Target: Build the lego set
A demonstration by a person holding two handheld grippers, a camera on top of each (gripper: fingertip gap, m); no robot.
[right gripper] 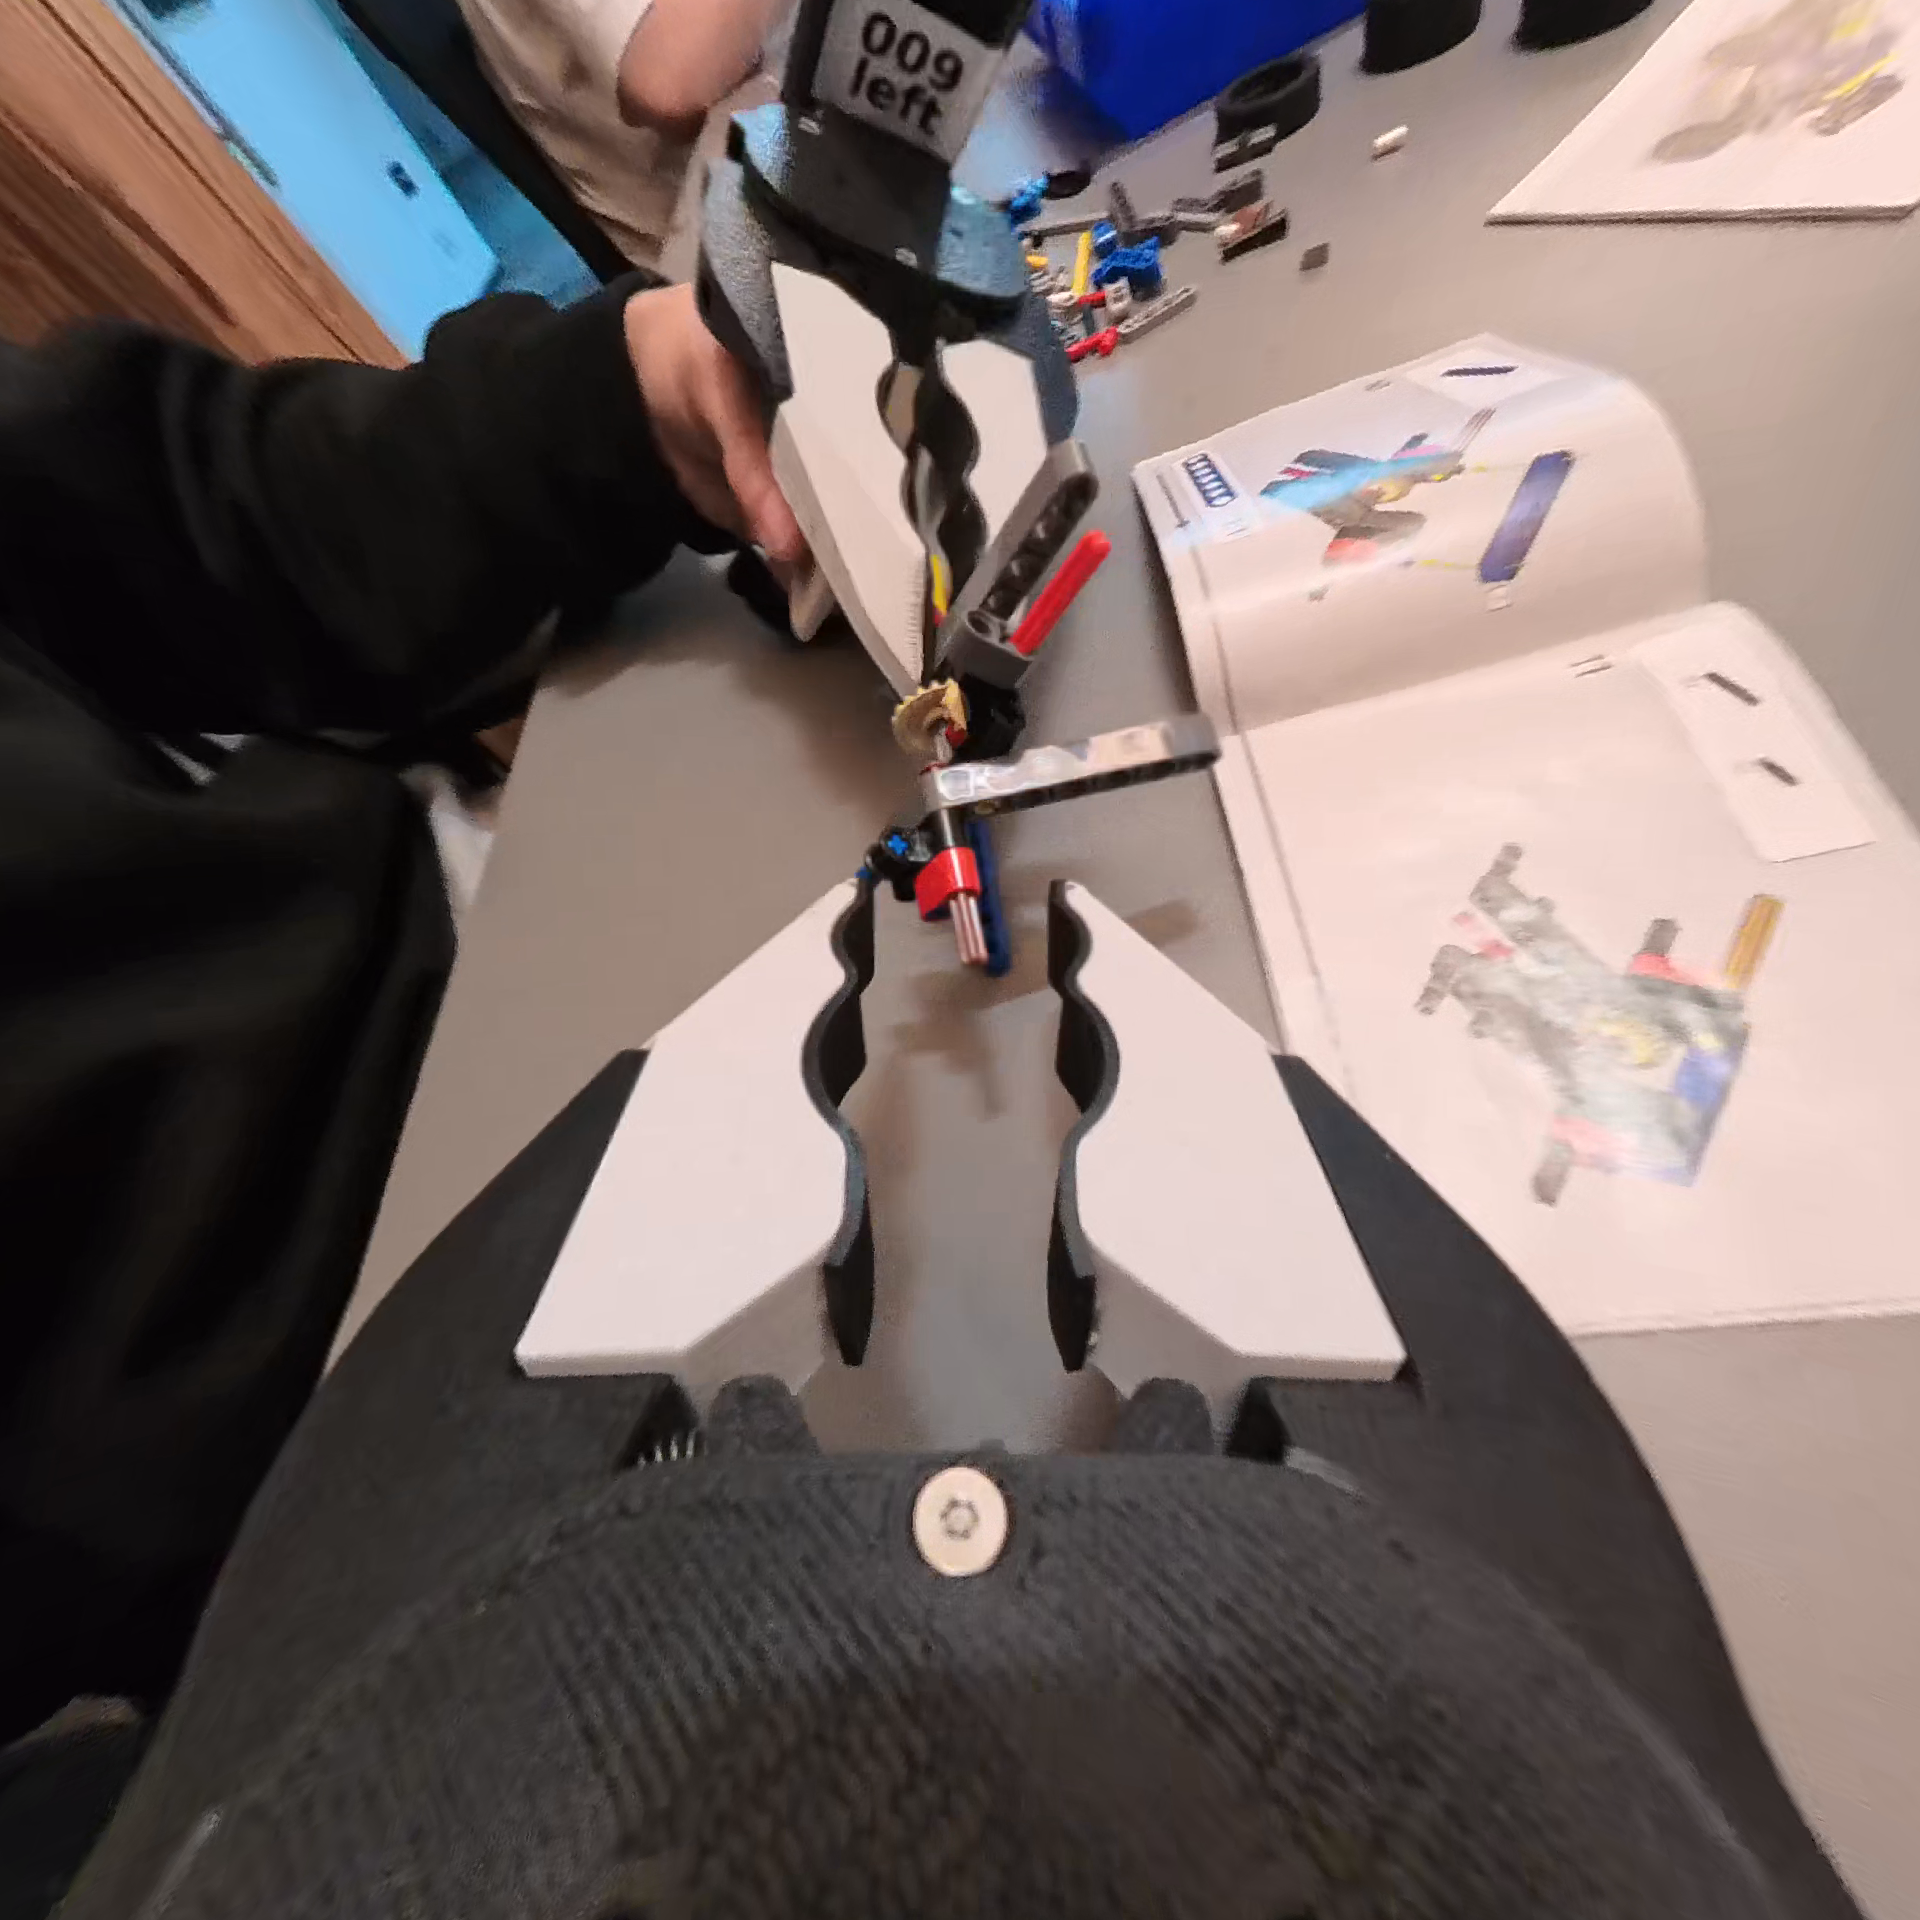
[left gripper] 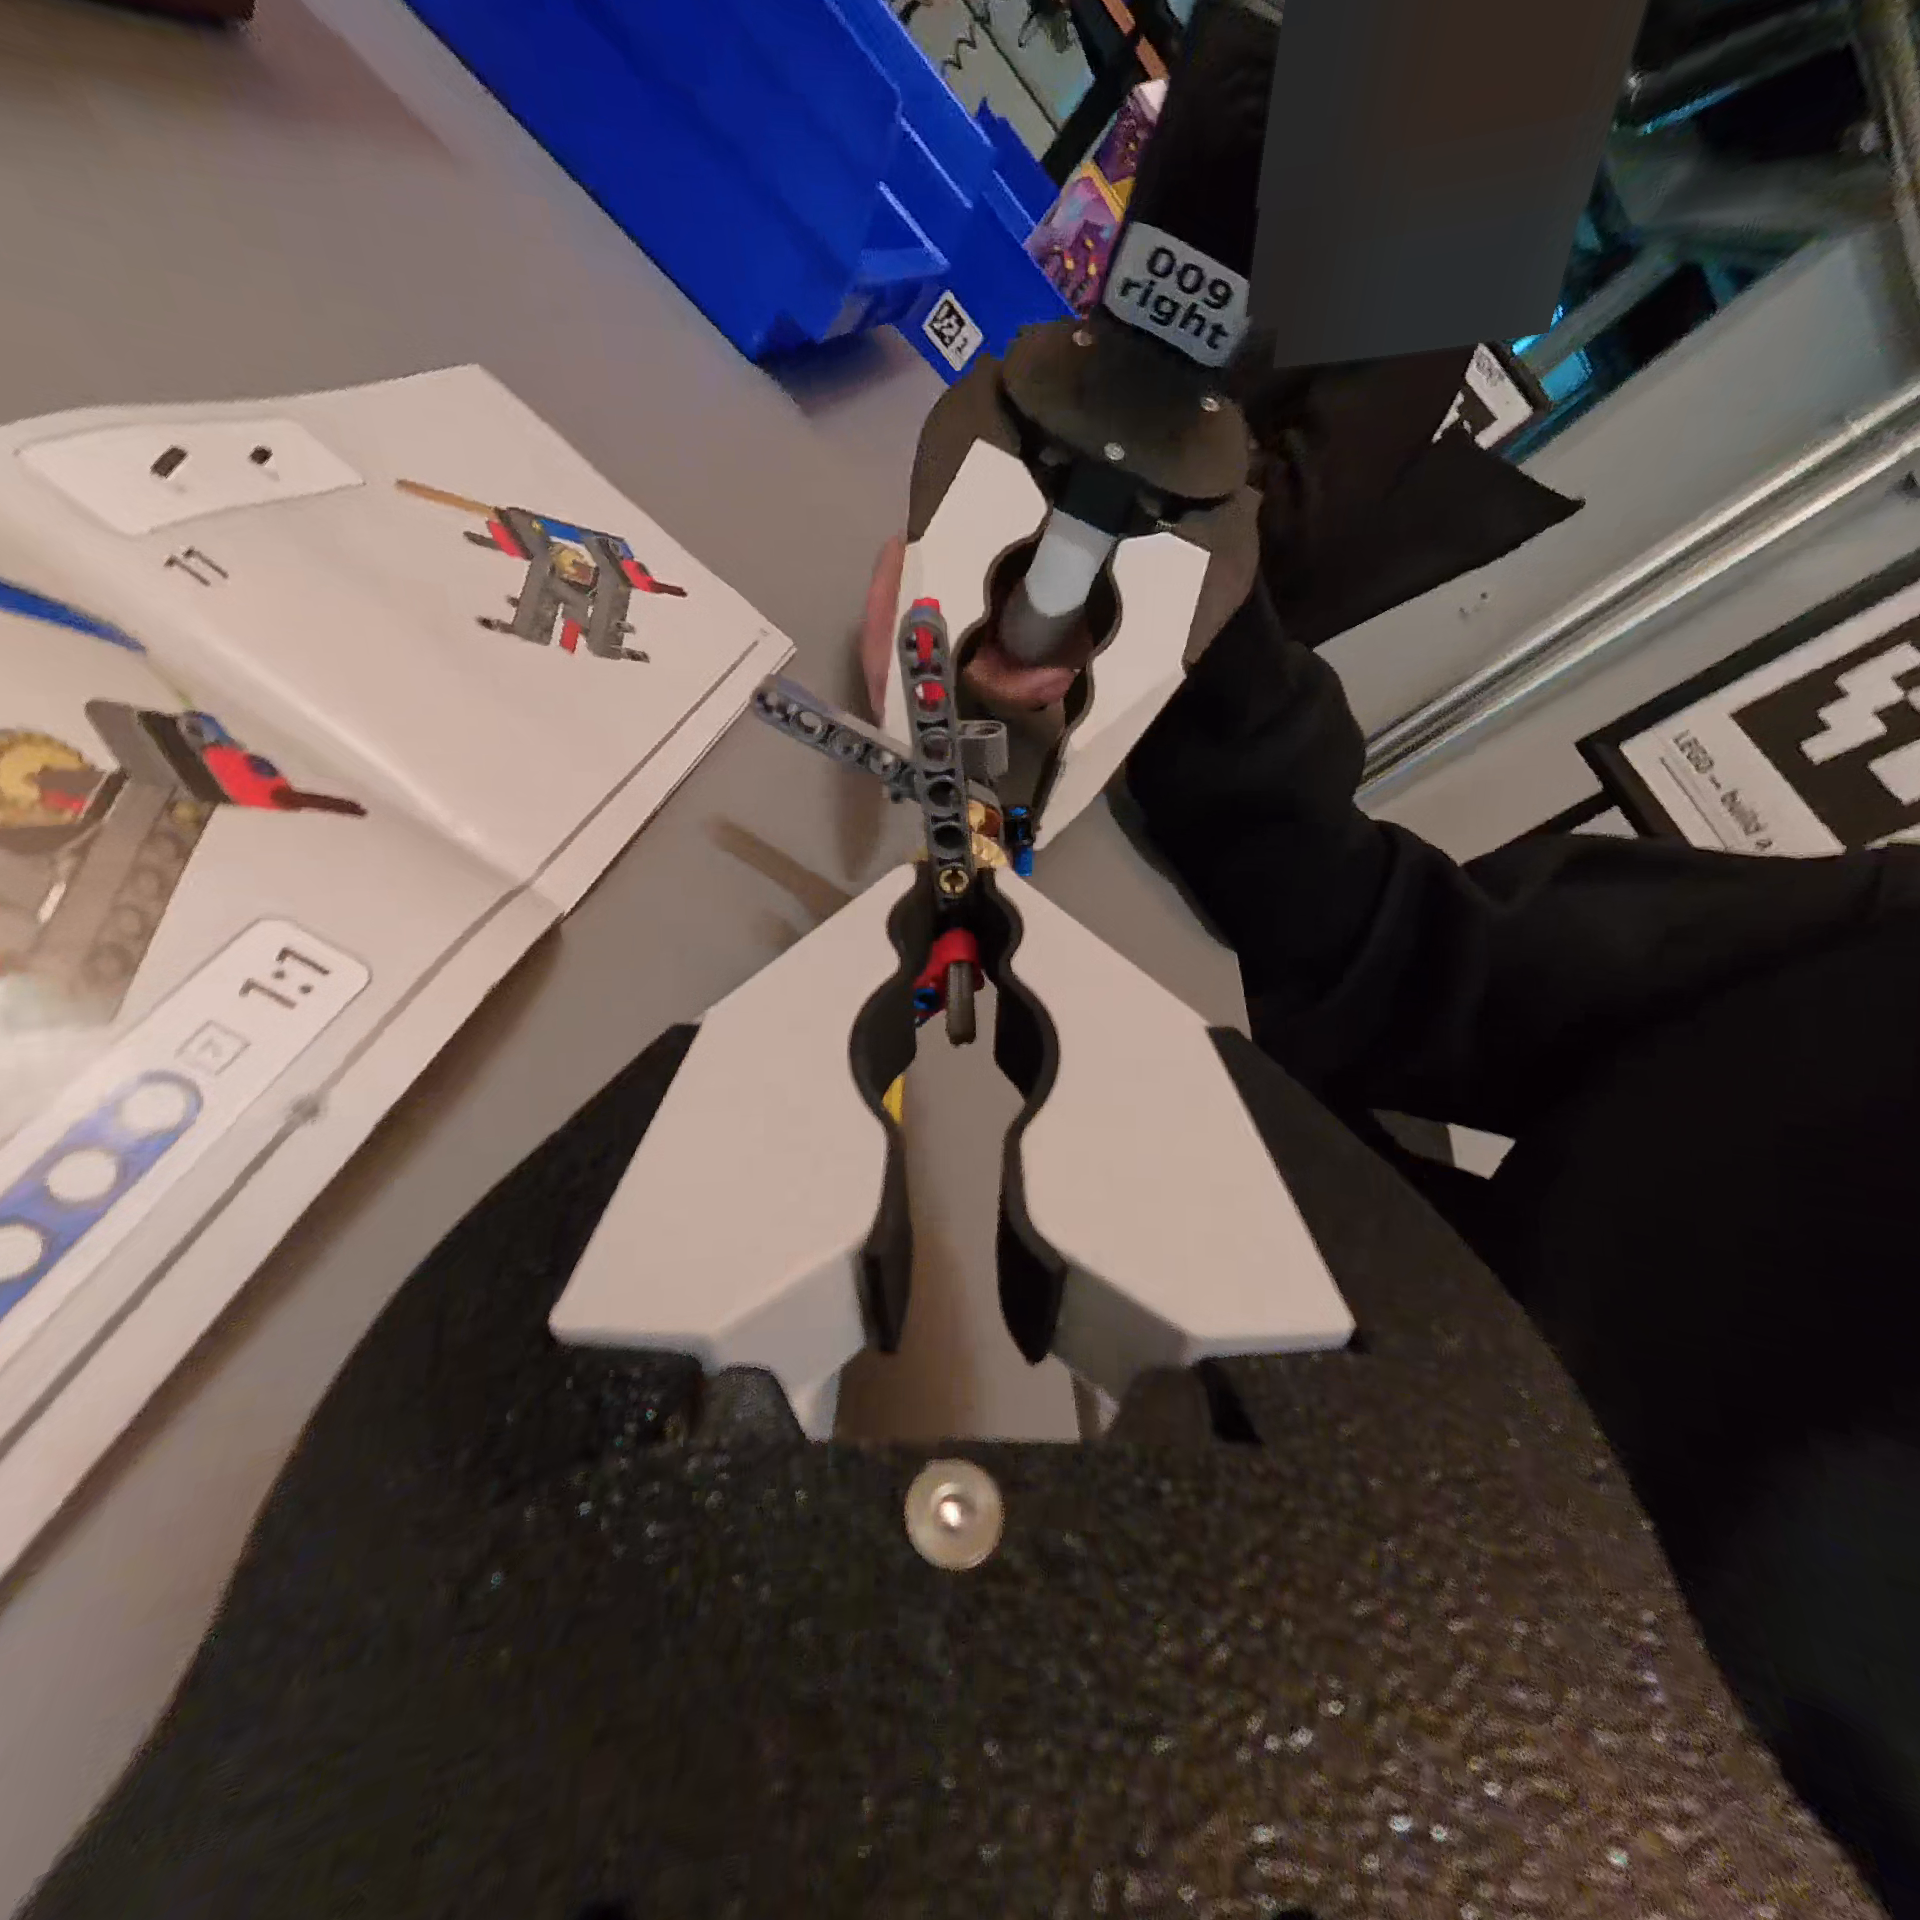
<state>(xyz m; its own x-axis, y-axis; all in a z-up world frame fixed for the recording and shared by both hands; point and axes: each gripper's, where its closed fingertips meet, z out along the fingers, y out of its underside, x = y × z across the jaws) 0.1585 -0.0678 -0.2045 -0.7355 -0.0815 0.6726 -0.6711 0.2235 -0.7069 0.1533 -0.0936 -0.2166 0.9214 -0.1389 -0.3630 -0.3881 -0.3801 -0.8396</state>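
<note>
A small lego assembly (left gripper: 940, 769) of crossed grey beams, a tan gear, red pins and a blue part hangs just above the grey table. My left gripper (left gripper: 951, 881) is shut on its near end. In the right wrist view the left gripper (right gripper: 928, 665) comes in from the top and pinches the assembly (right gripper: 1070, 764) by the gear. My right gripper (right gripper: 958, 896) is open and empty, its fingertips on either side of the assembly's red and blue end without touching it. The right gripper also shows in the left wrist view (left gripper: 977, 779), facing mine.
An open instruction booklet (right gripper: 1507, 935) lies on the table (right gripper: 644, 831) beside the work; it also shows in the left wrist view (left gripper: 416, 675). Loose lego pieces (right gripper: 1132, 260), black tyres (right gripper: 1268, 94) and a second booklet (right gripper: 1714, 125) lie farther off. A blue bin (left gripper: 779, 156) stands behind. Left and right tips are no more than a few centimetres apart.
</note>
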